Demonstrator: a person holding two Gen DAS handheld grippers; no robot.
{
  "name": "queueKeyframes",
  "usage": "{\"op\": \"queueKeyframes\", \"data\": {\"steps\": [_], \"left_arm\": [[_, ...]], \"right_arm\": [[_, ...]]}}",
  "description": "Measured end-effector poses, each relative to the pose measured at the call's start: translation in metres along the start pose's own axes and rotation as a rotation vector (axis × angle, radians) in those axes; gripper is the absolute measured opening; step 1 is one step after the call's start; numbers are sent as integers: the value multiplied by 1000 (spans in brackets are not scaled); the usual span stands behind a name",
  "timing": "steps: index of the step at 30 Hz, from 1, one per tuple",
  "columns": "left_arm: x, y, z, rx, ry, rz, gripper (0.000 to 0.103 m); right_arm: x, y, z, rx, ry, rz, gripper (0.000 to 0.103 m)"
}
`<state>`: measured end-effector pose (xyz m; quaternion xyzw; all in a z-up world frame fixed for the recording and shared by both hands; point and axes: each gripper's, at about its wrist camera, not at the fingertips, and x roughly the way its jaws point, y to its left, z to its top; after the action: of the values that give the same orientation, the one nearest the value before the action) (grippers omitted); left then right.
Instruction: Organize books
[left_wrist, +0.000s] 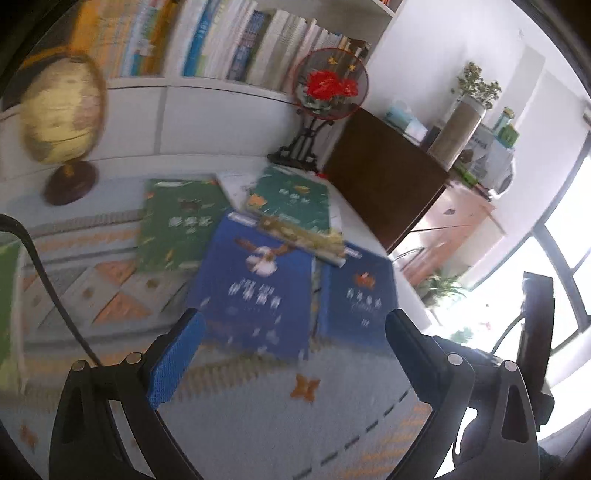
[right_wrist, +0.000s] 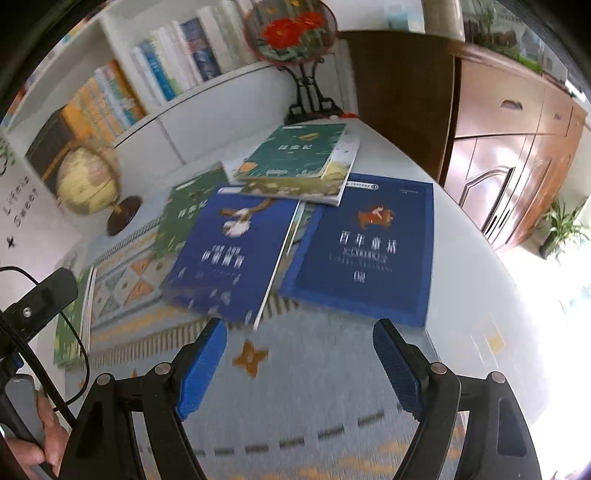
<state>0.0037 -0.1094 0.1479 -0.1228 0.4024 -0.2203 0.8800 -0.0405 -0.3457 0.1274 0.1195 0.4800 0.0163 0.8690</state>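
Nearest the lens: left gripper, jaws spread wide, nothing between them, hovering over a patterned mat. Likewise the right gripper, jaws apart and empty above the same mat, just short of the books.

Task barely begun, by the look of it: books lying loose and overlapping on the white table, none gathered into a neat stack, none held.

Counted on the table:
- two blue books side by side at the front, one with a bird on the cover, one with an orange emblem;
- one light green book flat to the left behind them;
- one dark green book on top of the far pile;
- beneath it a yellowish book and some white sheets or a thin booklet, too blurred to tell;
- possibly another green cover at the mat's left edge, mostly cut off.

Also one globe, one round fan ornament on a stand, and a shelf of upright books, too many and too smeared to count.

Left to do, judging from the spread: squaring every loose book into one pile or onto the shelf.
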Motion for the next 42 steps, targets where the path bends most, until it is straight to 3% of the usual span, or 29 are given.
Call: {"op": "queueKeyframes", "data": {"steps": [4,8,11,15,17,21,25,32,42], "left_arm": [[35,1,41,62,5,43,98],[83,4,78,75,55,8,98],[123,16,98,27,116,-8,97],[162,33,117,-45,137,-24,97],[187,42,126,-75,155,-20,97],[234,55,139,-92,167,53,97],[261,55,144,-63,167,125,97],[290,65,150,-89,179,154,97],[309,59,151,-44,199,169,97]], "right_arm": [[16,-11,34,46,-24,10,80],[27,-19,74,77,-83,46,80],[49,-28,109,121,-106,105,80],[93,-39,143,210,-77,183,80],[111,-40,157,211,-74,193,73],[145,-38,182,180,-73,191,68],[173,-43,197,169,-50,148,68],[206,-50,212,140,-26,119,68],[231,-49,224,106,6,111,68]]}}
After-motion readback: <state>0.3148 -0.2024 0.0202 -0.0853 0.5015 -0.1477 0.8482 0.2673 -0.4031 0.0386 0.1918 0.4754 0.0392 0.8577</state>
